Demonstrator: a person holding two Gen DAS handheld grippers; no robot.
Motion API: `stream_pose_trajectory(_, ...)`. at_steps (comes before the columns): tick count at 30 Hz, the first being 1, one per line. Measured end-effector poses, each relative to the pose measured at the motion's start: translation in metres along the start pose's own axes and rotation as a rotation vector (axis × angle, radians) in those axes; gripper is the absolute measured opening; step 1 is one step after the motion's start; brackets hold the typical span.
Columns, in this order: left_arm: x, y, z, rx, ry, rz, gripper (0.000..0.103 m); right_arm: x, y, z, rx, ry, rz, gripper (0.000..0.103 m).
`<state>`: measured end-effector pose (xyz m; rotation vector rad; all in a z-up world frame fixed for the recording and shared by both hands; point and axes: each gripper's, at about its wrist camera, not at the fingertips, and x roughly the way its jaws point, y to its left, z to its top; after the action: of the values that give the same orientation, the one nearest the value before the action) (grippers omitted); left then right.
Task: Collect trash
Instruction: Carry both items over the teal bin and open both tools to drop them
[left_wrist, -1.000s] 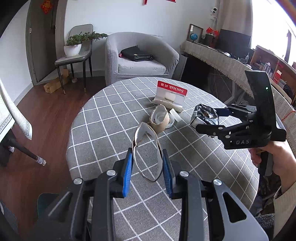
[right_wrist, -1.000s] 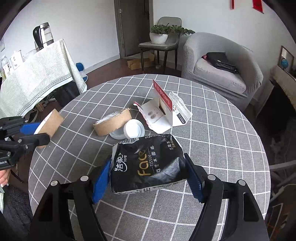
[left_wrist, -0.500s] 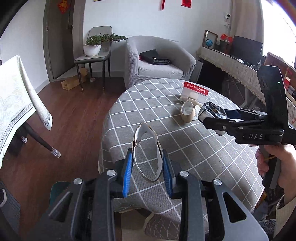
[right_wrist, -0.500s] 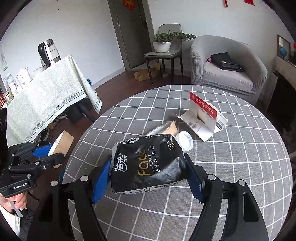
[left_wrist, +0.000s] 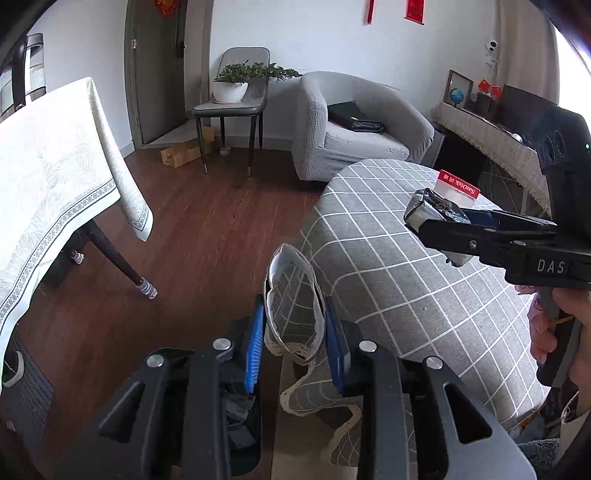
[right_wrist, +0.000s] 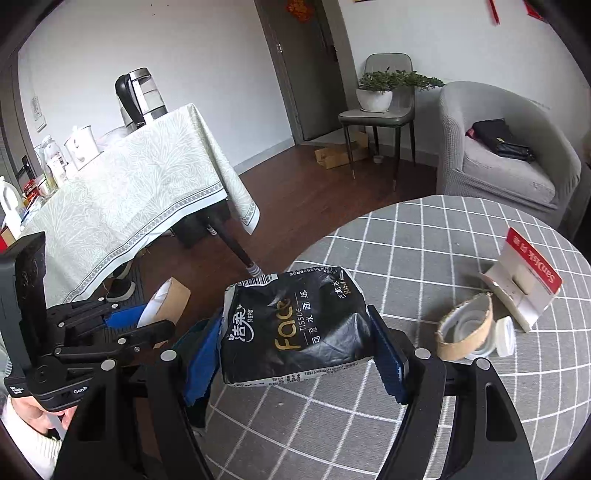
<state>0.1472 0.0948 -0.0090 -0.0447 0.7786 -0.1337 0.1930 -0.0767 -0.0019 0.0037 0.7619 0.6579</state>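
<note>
With my left gripper (left_wrist: 295, 328) clenched on the tube (left_wrist: 293, 295) and right gripper (right_wrist: 299, 343) grasping the pack (right_wrist: 295, 325), I keep both grips firm toward the bin at lower centre.

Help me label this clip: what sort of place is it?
Most likely a home living or dining room: a grey armchair, a round table with a checked cloth, and a kettle on a side table.

White walls (left_wrist: 295, 33), wood floor (left_wrist: 207, 229), grey armchair (left_wrist: 354, 129), round checked table (right_wrist: 443, 236).
</note>
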Motion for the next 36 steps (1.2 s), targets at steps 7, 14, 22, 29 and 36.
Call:
stream_pose_trajectory(7,-0.003,0.038,-0.01,-0.051,0.01,0.029,0.032,0.023,0.029,0.007,-0.025,0.02,0.047,0.074)
stream_pose_trajectory(14,0.01,0.078,-0.025,-0.089,0.067,0.076,0.032,0.046,0.055,0.012,-0.044,0.039,0.092,0.074)
stream_pose_trajectory(22,0.026,0.11,-0.048,-0.1,0.147,0.117,0.032,0.07,0.091,0.019,-0.069,0.051,0.147,0.074)
stream_pose_trajectory(29,0.046,0.133,-0.068,-0.125,0.253,0.129,0.032,0.087,0.111,0.022,-0.086,0.066,0.17,0.074)
stream_pose_trajectory(36,0.066,0.153,-0.089,-0.166,0.357,0.125,0.032,0.103,0.126,0.021,-0.101,0.091,0.17,0.074)
